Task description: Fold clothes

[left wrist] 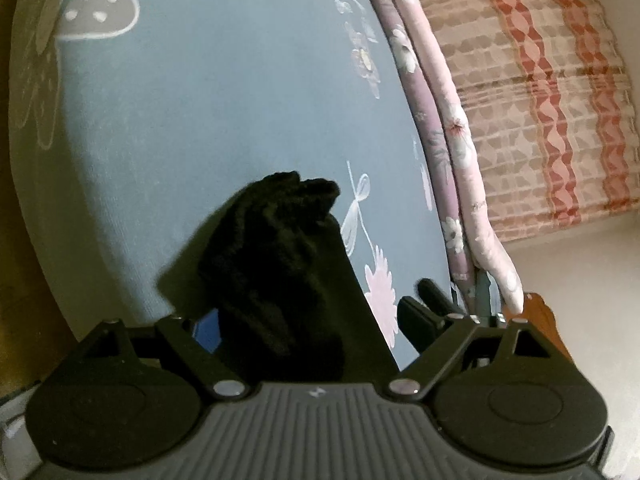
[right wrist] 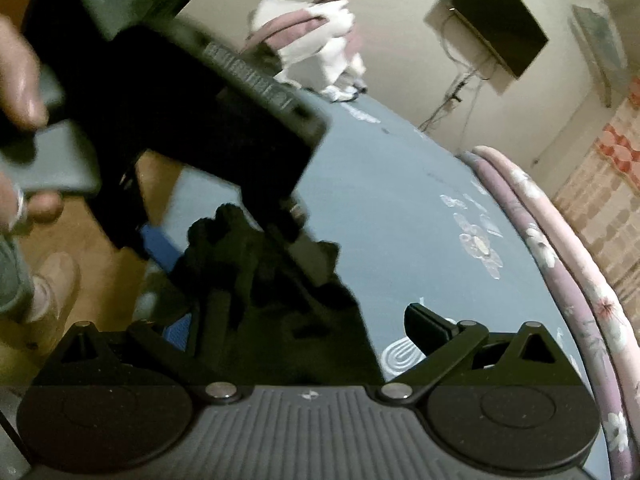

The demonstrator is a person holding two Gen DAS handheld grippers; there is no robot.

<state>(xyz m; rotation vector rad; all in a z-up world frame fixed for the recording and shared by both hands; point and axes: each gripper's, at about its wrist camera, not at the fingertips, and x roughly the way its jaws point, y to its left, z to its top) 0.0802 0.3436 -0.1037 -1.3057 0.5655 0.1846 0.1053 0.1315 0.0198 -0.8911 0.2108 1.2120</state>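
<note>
A bunched black garment (left wrist: 280, 264) lies on the blue floral bed sheet (left wrist: 224, 112), right in front of my left gripper (left wrist: 316, 320). The left gripper's jaws stand wide apart, with the cloth between them; its right finger (left wrist: 416, 320) shows, and the left one is hidden by the cloth. In the right wrist view the same black garment (right wrist: 256, 280) lies ahead of my right gripper (right wrist: 304, 324), which is open, with its right finger (right wrist: 426, 328) clear of the cloth. The left gripper's body (right wrist: 168, 112) and the hand holding it fill the upper left there.
A rolled pink and purple floral quilt (left wrist: 448, 128) runs along the bed's right edge. A patterned curtain (left wrist: 552, 92) hangs beyond it. A white and pink heap of clothes (right wrist: 320, 36) lies at the far end of the bed. A dark screen (right wrist: 500, 16) is on the wall.
</note>
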